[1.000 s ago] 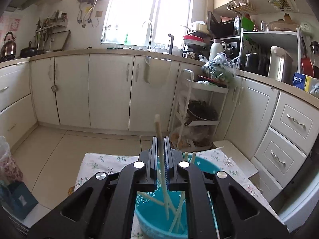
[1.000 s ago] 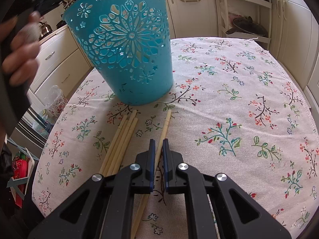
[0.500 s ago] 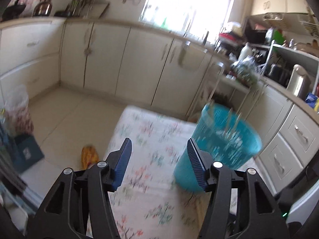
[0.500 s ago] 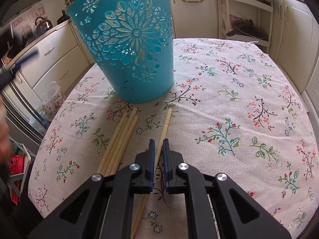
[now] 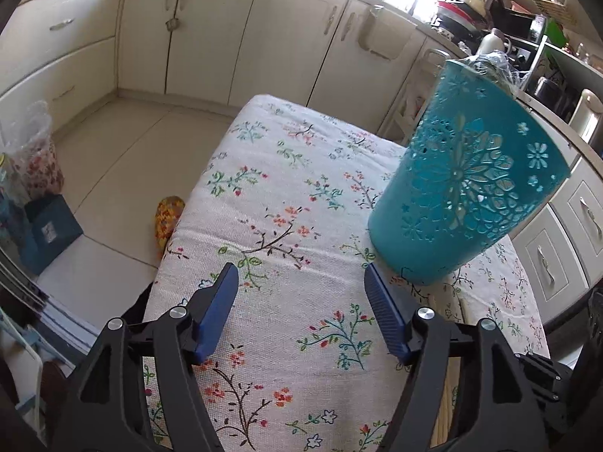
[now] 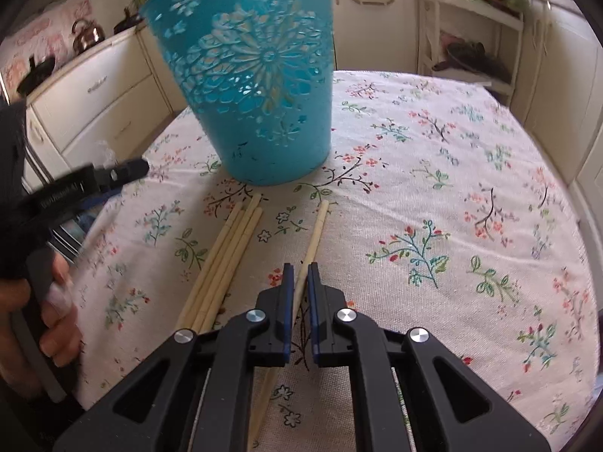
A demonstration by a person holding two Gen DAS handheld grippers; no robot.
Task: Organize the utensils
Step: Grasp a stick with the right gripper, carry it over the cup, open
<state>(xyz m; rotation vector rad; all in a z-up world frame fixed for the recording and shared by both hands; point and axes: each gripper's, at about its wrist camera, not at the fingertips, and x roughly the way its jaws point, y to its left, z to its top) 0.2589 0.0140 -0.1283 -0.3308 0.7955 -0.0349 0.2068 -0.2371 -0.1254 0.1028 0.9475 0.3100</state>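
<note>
A turquoise cut-out bucket (image 5: 463,196) (image 6: 256,86) stands upright on the floral tablecloth (image 5: 286,173). My left gripper (image 5: 300,269) hovers low over the cloth just left of the bucket's base; its jaws are opening and nothing is between them. In the right wrist view it shows at the left edge (image 6: 120,182), with a hand on its grip. My right gripper (image 6: 300,268) is shut on a single wooden chopstick (image 6: 316,226) that lies on the cloth pointing toward the bucket. A bundle of several chopsticks (image 6: 230,248) lies just left of it.
Cream kitchen cabinets (image 5: 211,30) ring the table. On the floor to the left are a plastic bag (image 5: 34,162), a blue box (image 5: 52,229) and a yellow patterned item (image 5: 167,214). A white rack (image 6: 471,37) stands beyond the table's far edge.
My left gripper let go of a chopstick over the bucket, opened, and came down to the cloth beside the bucket's base. The right gripper stayed shut on its chopstick.
</note>
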